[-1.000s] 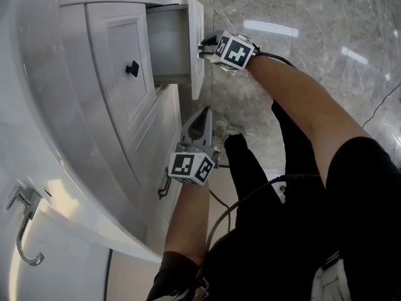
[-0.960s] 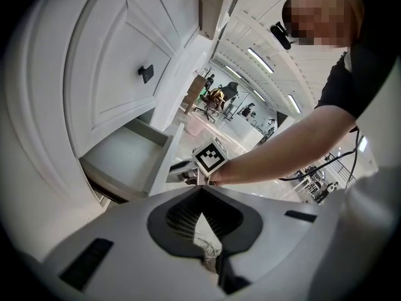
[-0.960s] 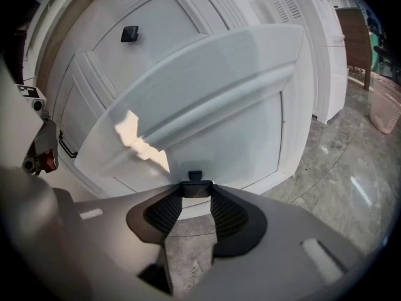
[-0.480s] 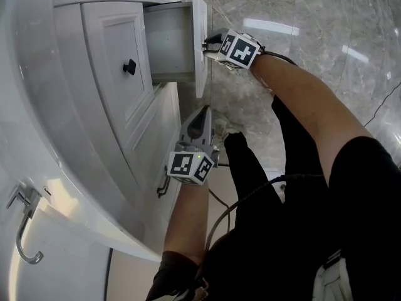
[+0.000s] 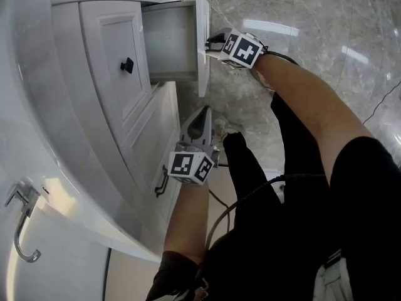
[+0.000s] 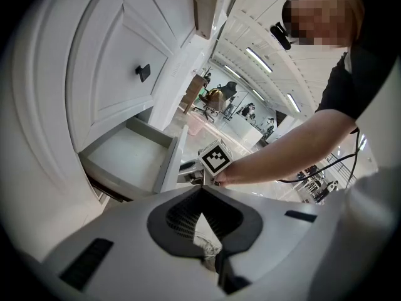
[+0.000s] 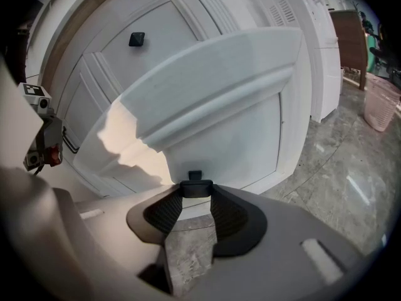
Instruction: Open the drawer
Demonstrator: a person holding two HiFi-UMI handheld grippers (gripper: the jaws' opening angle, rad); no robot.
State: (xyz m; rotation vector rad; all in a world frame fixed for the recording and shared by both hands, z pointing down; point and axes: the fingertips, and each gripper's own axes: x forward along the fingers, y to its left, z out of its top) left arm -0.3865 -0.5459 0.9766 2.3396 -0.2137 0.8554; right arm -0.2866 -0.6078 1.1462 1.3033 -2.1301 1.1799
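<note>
The white drawer (image 5: 169,39) stands pulled out of the cabinet, and its inside is bare in the left gripper view (image 6: 128,158). My right gripper (image 5: 210,42) is at the drawer's front panel (image 7: 219,93), shut on the small black drawer knob (image 7: 195,187), which sits between its fingertips. The right gripper (image 7: 195,196) points at the panel from the floor side. My left gripper (image 5: 203,113) hangs lower, beside the cabinet door, shut with nothing in it. In its own view the left gripper (image 6: 202,193) looks towards the open drawer and the right gripper (image 6: 191,171).
Beside the open drawer is a shut drawer front with a black knob (image 5: 127,64). Below it a cabinet door carries a dark bar handle (image 5: 161,182). A metal hook (image 5: 22,231) hangs on the cabinet's near side. Polished marble floor (image 5: 313,36) lies to the right, with a cable (image 5: 382,102).
The drawer has slid a little farther out of the cabinet, with my right gripper on its knob. The left gripper has stayed where it was.
</note>
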